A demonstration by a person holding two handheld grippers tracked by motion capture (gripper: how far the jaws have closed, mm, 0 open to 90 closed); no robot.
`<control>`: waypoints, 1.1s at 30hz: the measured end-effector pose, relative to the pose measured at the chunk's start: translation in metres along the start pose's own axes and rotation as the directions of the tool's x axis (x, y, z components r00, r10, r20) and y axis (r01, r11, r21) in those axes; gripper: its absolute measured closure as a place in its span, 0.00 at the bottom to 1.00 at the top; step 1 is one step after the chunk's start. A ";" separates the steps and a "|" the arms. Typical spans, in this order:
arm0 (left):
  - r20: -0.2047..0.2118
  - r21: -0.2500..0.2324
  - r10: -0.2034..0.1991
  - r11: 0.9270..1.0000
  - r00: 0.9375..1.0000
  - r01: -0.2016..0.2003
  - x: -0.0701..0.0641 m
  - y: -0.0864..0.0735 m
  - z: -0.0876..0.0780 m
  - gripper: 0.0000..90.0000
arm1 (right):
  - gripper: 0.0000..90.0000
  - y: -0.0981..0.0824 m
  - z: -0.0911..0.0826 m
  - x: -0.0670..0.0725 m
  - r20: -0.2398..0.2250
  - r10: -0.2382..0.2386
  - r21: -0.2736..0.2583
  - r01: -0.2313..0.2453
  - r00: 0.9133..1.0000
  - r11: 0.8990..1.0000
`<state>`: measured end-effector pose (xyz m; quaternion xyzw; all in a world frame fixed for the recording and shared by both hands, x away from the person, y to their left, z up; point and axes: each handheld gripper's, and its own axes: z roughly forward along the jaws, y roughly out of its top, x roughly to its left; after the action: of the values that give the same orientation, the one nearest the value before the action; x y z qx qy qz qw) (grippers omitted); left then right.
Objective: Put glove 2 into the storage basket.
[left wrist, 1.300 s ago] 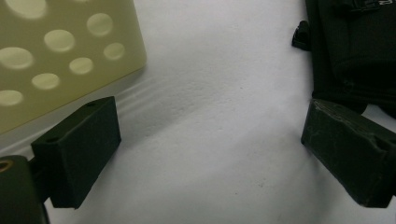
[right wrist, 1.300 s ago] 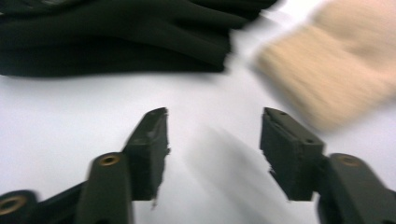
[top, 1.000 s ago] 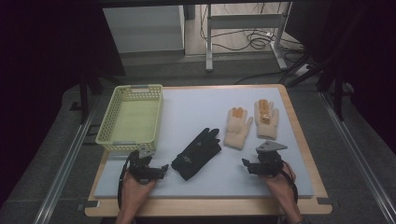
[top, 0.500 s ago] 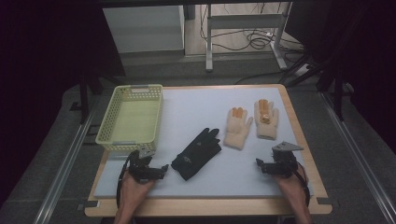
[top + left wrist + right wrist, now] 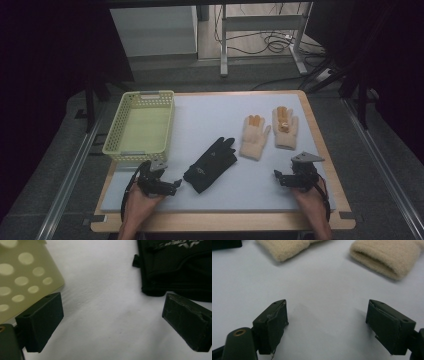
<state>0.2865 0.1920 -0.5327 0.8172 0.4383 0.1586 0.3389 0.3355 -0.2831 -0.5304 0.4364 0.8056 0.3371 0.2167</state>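
Now, from the left side of the high view, I see the pale green basket (image 5: 141,126) standing on the white mat (image 5: 210,115), at the left edge of the wooden table (image 5: 320,150). Just in front of its near corner my left gripper (image 5: 174,184) rests low over the mat, held by the left hand (image 5: 137,207). In the left gripper view its jaws stand wide apart and nothing is between them, I see only bare mat there; the basket's corner (image 5: 25,275) is close to one jaw and the cuff of the black glove (image 5: 175,265) is just beyond the other.

The black glove (image 5: 211,164) lies flat near the middle of the mat, its fingers pointing away from me. To the right of it two beige gloves lie side by side, the nearer beige glove (image 5: 254,137) and the far beige glove (image 5: 285,127), both with orange fingertips.

At the right, my right gripper (image 5: 278,176) is in the right hand (image 5: 312,200), below the beige gloves and apart from them. In the right gripper view its jaws are also wide apart and hold nothing, with both beige cuffs (image 5: 384,258) ahead.
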 end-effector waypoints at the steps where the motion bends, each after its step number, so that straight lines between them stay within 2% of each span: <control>1: 0.020 -0.002 -0.004 1.000 1.000 0.004 0.001 0.001 -0.001 0.04 | 0.19 0.000 0.000 0.000 0.000 0.000 0.000 0.000 1.000 1.000; 5: 0.069 -0.009 -0.005 1.000 0.998 0.006 0.000 0.007 -0.006 0.04 | 0.19 0.000 0.000 0.000 0.001 -0.001 0.000 0.001 1.000 1.000; 8: 0.113 -0.006 0.001 1.000 0.994 0.000 -0.003 0.013 -0.007 0.04 | 0.19 0.000 0.000 0.000 0.002 -0.002 -0.001 0.002 1.000 1.000; 15: 0.180 0.012 0.033 0.999 0.983 -0.036 -0.010 0.032 -0.009 0.03 | 0.19 0.000 0.000 0.000 0.003 -0.003 -0.001 0.003 1.000 1.000; 18: 0.197 0.027 0.050 0.998 0.979 -0.057 -0.015 0.042 -0.006 0.02 | 0.19 0.000 0.000 0.000 0.003 -0.003 -0.002 0.003 1.000 1.000; 28: 0.241 0.068 0.095 0.991 0.966 -0.114 -0.034 0.070 0.017 0.00 | 0.19 0.000 0.000 0.000 0.003 -0.003 -0.002 0.003 1.000 1.000; 33: 0.250 0.096 0.119 0.985 0.961 -0.147 -0.047 0.081 0.034 0.00 | 0.19 0.000 0.000 0.000 0.003 -0.003 -0.002 0.003 1.000 1.000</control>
<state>0.3284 0.1079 -0.4988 0.8761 0.3458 0.0542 0.3317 0.3352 -0.2830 -0.5306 0.4355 0.8055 0.3370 0.2188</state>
